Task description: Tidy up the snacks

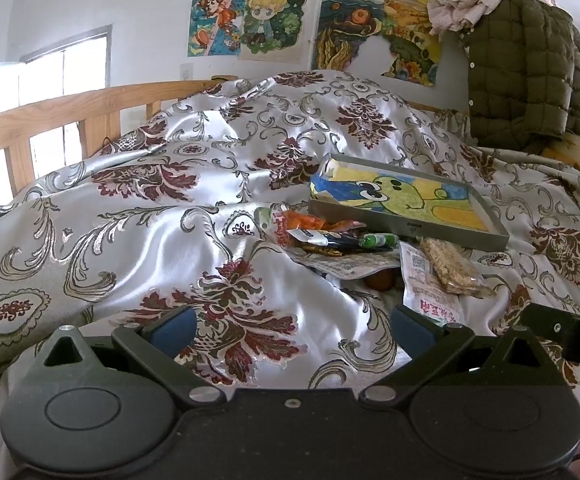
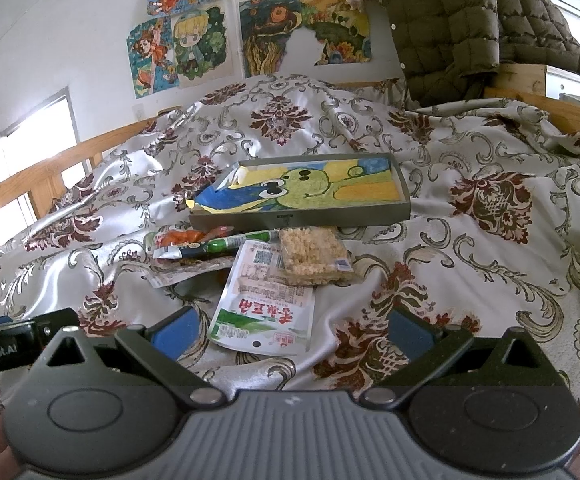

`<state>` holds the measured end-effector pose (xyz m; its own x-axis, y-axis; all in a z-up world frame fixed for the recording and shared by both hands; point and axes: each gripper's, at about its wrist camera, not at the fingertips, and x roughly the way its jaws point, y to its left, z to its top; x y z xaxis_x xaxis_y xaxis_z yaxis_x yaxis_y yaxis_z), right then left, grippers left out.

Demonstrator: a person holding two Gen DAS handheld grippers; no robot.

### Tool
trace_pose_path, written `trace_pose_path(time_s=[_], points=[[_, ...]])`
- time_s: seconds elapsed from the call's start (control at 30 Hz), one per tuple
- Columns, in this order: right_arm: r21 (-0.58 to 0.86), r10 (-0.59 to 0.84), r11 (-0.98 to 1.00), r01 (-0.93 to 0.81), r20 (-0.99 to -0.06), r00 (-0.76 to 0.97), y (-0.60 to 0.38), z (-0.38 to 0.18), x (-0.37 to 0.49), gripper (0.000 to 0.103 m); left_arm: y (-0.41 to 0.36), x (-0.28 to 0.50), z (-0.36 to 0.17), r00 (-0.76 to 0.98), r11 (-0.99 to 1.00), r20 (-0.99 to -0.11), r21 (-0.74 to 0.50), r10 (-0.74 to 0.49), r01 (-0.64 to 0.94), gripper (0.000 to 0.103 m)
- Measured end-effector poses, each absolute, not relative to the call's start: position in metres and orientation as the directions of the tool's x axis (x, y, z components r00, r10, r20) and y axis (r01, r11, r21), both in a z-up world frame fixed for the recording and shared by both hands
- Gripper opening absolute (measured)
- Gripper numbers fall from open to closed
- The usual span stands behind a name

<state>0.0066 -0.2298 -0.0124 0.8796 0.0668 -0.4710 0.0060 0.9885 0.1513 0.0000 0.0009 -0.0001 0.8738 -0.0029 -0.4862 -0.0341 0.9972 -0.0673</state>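
Left gripper (image 1: 294, 330) and right gripper (image 2: 292, 330): the 2 blue-padded fingers of each are spread wide and hold nothing, hovering over the floral bedspread (image 1: 169, 184). The snack pile (image 2: 249, 252) lies ahead of both grippers, just in front of the grey tray (image 2: 302, 218); its nearest item, a white-and-green packet (image 2: 263, 312), reaches between the right gripper's fingers, nearer the left-hand one, while the puffed-grain bar (image 2: 314, 256) rests on the packet's far end.

Tray (image 2: 302, 216) lying on bedspread (image 2: 470, 248), snack packets (image 2: 265, 280) piling just before it, jacket (image 2: 446, 32) hanging behind.
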Motion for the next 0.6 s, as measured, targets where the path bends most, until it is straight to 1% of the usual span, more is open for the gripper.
trace_pose_path(time_s=[0.2, 0.37, 0.5, 0.6], points=[[0.133, 0.020, 0.990, 0.047, -0.467, 0.884, -0.226, -0.007, 0.006, 0.103, -0.002, -0.001, -0.006, 0.873, 0.997, -0.487, -0.060, 0.009, -0.044, 0.102], [0.121, -0.006, 0.990, 0.074, -0.482, 0.876, -0.227, -0.008, 0.009, 0.103, 0.000, 0.004, -0.009, 0.866, 0.997, -0.501, -0.059, 0.013, -0.049, 0.102], [0.094, -0.054, 0.988, 0.123, -0.536, 0.843, -0.227, -0.011, 0.019, 0.103, 0.000, 0.007, -0.010, 0.860, 0.997, -0.510, -0.065, 0.009, -0.049, 0.102], [0.129, -0.023, 0.985, 0.116, -0.564, 0.825, -0.233, -0.012, 0.027, 0.103, -0.002, 0.012, -0.010, 0.855, 0.997, -0.519, -0.054, 0.012, -0.047, 0.102]])
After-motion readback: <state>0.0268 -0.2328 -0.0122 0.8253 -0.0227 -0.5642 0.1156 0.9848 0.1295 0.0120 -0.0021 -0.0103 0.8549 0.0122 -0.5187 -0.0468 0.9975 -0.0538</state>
